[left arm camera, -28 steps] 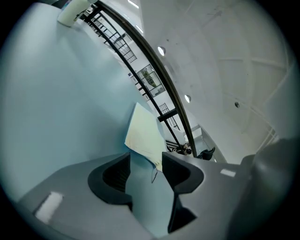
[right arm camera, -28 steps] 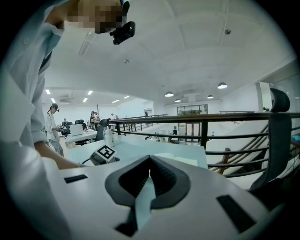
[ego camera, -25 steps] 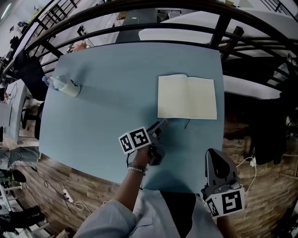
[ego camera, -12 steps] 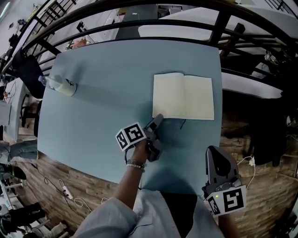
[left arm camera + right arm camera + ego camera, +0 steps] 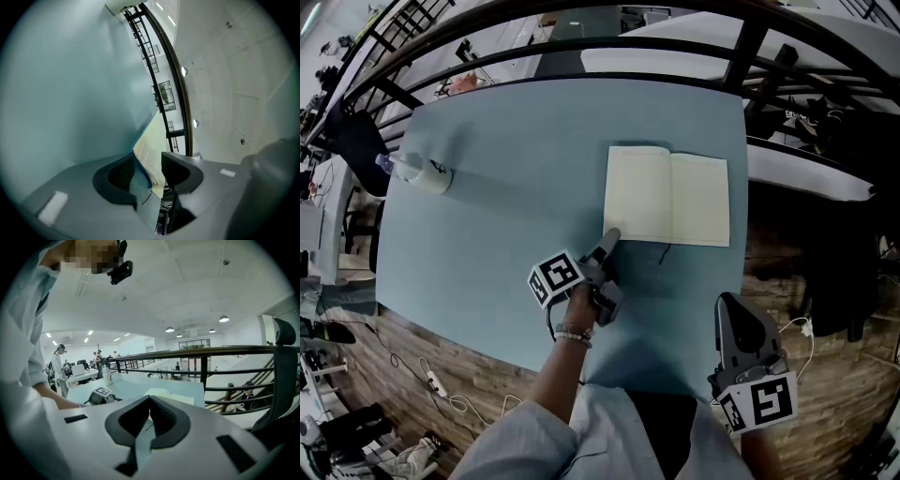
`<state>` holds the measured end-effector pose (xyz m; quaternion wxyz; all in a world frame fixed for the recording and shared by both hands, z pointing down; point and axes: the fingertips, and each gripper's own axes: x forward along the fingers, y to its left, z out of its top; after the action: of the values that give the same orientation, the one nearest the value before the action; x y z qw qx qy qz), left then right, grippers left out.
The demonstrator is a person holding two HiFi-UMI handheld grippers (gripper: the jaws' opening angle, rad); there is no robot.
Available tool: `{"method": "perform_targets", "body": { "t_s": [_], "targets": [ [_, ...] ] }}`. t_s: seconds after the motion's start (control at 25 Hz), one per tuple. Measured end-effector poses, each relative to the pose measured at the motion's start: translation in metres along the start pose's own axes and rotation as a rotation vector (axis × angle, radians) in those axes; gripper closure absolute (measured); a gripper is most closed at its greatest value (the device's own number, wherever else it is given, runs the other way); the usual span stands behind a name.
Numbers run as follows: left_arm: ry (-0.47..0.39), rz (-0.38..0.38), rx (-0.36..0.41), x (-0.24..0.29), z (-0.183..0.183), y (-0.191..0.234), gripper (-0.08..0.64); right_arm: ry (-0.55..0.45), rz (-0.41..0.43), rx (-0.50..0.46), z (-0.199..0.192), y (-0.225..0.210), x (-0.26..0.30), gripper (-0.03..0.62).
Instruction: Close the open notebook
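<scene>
The open notebook [image 5: 667, 197] lies flat on the right half of the blue table [image 5: 506, 187], cream pages up. A thin ribbon [image 5: 664, 253] trails from its near edge. My left gripper [image 5: 610, 236] reaches to the notebook's near-left corner. In the left gripper view the gripper [image 5: 147, 161] is open by a narrow gap, and the corner of the left page [image 5: 151, 150] sits between the jaws. My right gripper [image 5: 733, 305] is held low past the table's near right edge, away from the notebook. Its jaws [image 5: 150, 398] are shut with nothing in them, and the notebook [image 5: 171, 395] lies beyond them.
A plastic bottle [image 5: 417, 173] lies on its side at the table's far left. A dark railing [image 5: 581, 52] runs behind the table's far edge and a chair [image 5: 281, 380] stands to the right. People stand at desks [image 5: 60, 366] in the background.
My left gripper has moved forward from short of the notebook to its near-left corner. The right gripper has stayed where it was.
</scene>
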<state>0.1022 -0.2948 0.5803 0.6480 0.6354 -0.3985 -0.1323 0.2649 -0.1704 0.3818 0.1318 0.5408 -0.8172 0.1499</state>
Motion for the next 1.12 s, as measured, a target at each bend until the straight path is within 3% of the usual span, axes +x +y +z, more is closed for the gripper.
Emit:
{"method": "perform_targets", "body": {
  "t_s": [0.36, 0.76, 1.12],
  "targets": [
    [-0.061, 0.002, 0.071, -0.006, 0.007, -0.001, 0.539, 0.016, 0.027, 0.006, -0.005, -0.002, 0.006, 0.591],
    [-0.078, -0.091, 0.145, -0.011, 0.005, -0.032, 0.546, 0.014, 0.032, 0.007, -0.006, -0.008, -0.001, 0.591],
    [-0.022, -0.162, 0.299, -0.009, -0.012, -0.078, 0.548, 0.001, 0.032, 0.007, -0.005, -0.01, -0.01, 0.591]
  ]
}}
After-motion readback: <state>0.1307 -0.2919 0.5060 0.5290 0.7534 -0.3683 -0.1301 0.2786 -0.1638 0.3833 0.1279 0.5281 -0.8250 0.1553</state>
